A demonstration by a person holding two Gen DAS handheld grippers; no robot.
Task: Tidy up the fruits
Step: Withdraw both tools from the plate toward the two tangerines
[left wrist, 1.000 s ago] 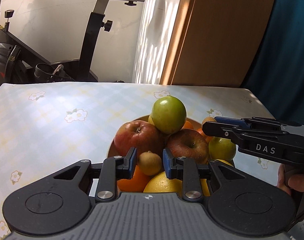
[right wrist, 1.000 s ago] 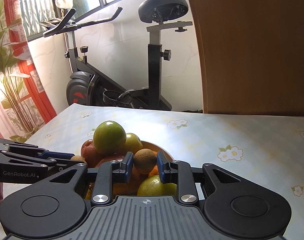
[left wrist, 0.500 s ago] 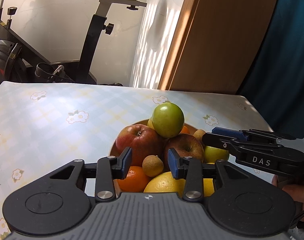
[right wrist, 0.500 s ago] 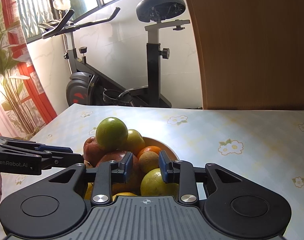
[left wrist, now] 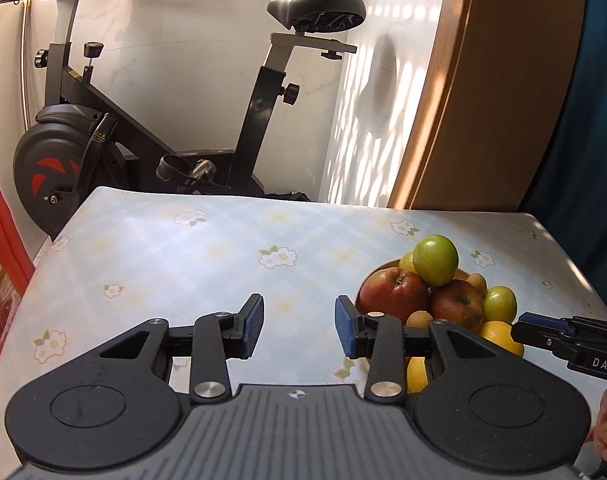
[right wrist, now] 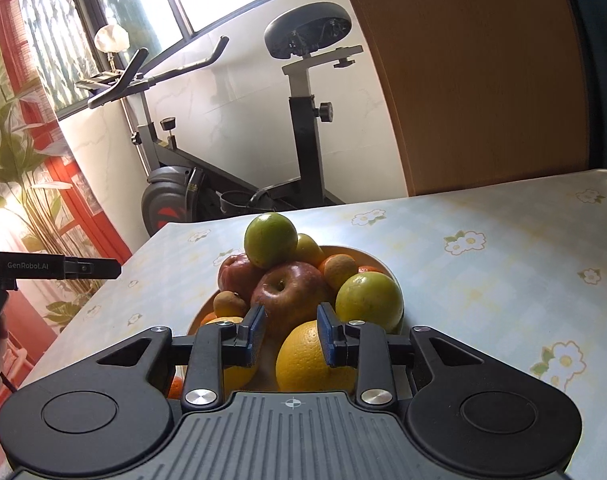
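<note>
Both claws empty beside a heaped fruit bowl on a flowered tablecloth.

Left wrist view: the left gripper (left wrist: 299,326) has its blue pads apart with only tablecloth (left wrist: 207,256) between them; the fruit bowl (left wrist: 369,280) sits ahead and to the right of it, a green apple (left wrist: 436,260) topping two red apples (left wrist: 395,294); the right gripper (left wrist: 543,334) pokes in further right, just beside the pile; an exercise bike (left wrist: 151,128) stands beyond the table.
Right wrist view: the right gripper (right wrist: 291,334) is slightly parted, clamping nothing; an orange (right wrist: 303,356) and a red apple (right wrist: 289,296) lie just ahead between its pads, untouched; the left gripper (right wrist: 91,269) hovers far left, clear of the bowl (right wrist: 363,254).
</note>
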